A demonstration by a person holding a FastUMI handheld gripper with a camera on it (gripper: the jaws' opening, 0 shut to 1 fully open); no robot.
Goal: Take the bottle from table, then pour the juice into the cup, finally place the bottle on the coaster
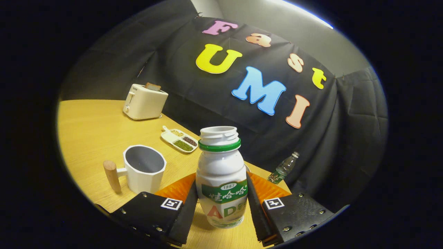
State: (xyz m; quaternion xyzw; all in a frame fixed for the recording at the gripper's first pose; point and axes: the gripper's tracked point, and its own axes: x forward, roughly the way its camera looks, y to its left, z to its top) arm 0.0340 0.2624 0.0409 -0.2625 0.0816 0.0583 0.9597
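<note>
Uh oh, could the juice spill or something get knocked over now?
Maybe. The bottle has no cap, so tipping it on the way to the cup could slosh juice onto the table. The gripper fingers sit beside the bottle's lower half and look touching, so a loose squeeze might let it slip. The orange coaster lies just behind the bottle, and the cup's wooden handle sticks out, so a wide swing could bump it.

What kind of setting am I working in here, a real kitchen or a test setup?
Likely a staged test booth dressed as a kitchen: a wooden table backed by draped black cloth, with a toaster and cup as props. The gripper holds the bottle.
</note>
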